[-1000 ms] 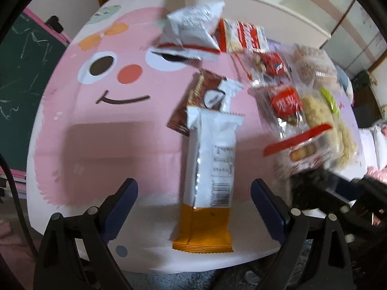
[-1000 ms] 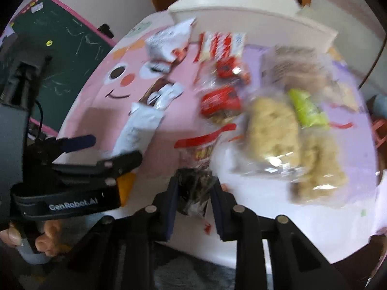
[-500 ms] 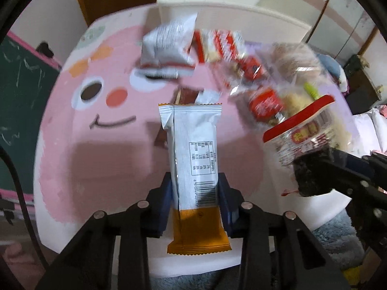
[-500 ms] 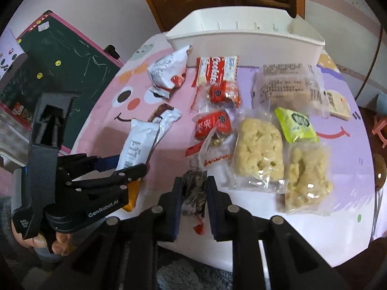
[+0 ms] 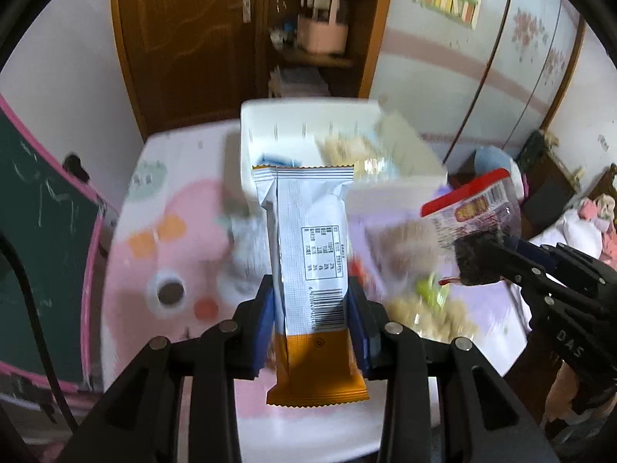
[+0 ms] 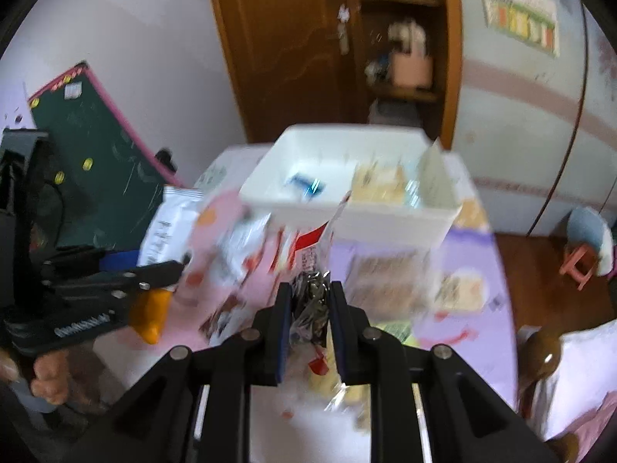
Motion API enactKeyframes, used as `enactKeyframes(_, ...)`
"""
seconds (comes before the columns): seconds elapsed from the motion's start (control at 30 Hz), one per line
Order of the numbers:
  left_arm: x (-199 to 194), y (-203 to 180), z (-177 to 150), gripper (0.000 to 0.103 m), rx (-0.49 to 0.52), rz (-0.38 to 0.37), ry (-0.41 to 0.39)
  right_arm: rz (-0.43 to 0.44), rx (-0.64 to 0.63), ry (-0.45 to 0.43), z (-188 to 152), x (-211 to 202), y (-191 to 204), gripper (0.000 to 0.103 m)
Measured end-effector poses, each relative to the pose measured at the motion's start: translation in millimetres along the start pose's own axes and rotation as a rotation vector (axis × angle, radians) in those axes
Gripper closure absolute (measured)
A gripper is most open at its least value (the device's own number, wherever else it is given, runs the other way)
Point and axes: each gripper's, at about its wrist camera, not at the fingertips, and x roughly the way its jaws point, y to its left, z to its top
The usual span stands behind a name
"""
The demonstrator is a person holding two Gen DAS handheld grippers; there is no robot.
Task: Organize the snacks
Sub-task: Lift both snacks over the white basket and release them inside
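My left gripper (image 5: 311,308) is shut on a long white and orange snack bar (image 5: 312,247), held upright above the pink table (image 5: 131,270). From the right wrist view the same bar (image 6: 169,227) and left gripper (image 6: 173,270) appear at the left. My right gripper (image 6: 308,301) is shut on the crinkled end of a clear snack bag with a red strip (image 6: 312,243). That bag (image 5: 474,208) hangs at the right of the left wrist view, in the right gripper (image 5: 478,258). A white bin (image 6: 347,193) stands at the table's far side with a few packets inside.
Several blurred snack packets (image 6: 385,281) lie on the table between the grippers and the bin. A green chalkboard (image 6: 100,162) leans at the left. A wooden door and shelf (image 5: 308,38) stand behind. A small stool (image 6: 582,266) sits on the floor at right.
My left gripper closed on the white and orange bar and lifted it. Both grippers rose and tilted up, so the bin's inside and the room behind came into view.
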Motion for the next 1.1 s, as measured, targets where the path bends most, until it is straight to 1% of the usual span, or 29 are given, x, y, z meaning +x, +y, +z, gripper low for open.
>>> enactKeyframes(0.13,-16,1,46,0.069,0.019,0.015,-0.069,-0.048,-0.005,-0.065,36,-10,-11,0.084)
enactKeyframes(0.17,-20,0,61,0.069,0.026,0.016,-0.089,-0.069,-0.017,-0.096,50,-14,-13,0.084)
enactKeyframes(0.3,-29,0,104,0.068,0.031,0.021,-0.149,-0.130,-0.052,-0.181,89,-22,-15,0.084)
enactKeyframes(0.37,-31,-1,126,0.068,0.032,0.024,-0.182,-0.131,-0.050,-0.210,106,-22,-16,0.084)
enactKeyframes(0.43,-31,-4,142,0.068,0.033,0.034,-0.202,-0.131,-0.047,-0.242,122,-21,-15,0.084)
enactKeyframes(0.53,-23,-7,172,0.068,0.038,0.059,-0.231,-0.130,-0.048,-0.277,148,-14,-15,0.084)
enactKeyframes(0.6,-14,-9,185,0.068,0.045,0.080,-0.239,-0.121,-0.042,-0.298,167,-5,-16,0.084)
enactKeyframes(0.67,1,-12,198,0.068,0.049,0.111,-0.233,-0.114,-0.038,-0.305,179,4,-16,0.084)
enactKeyframes(0.73,18,-12,208,0.068,0.048,0.119,-0.221,-0.106,-0.016,-0.304,189,13,-20,0.084)
enactKeyframes(0.87,52,-12,218,0.068,0.054,0.144,-0.204,-0.075,0.038,-0.263,208,44,-33,0.084)
enactKeyframes(1.0,80,-12,220,0.068,0.057,0.159,-0.183,-0.084,0.041,-0.208,214,75,-40,0.084)
enactKeyframes(1.1,98,-10,223,0.068,0.053,0.158,-0.166,-0.081,0.043,-0.173,212,91,-40,0.084)
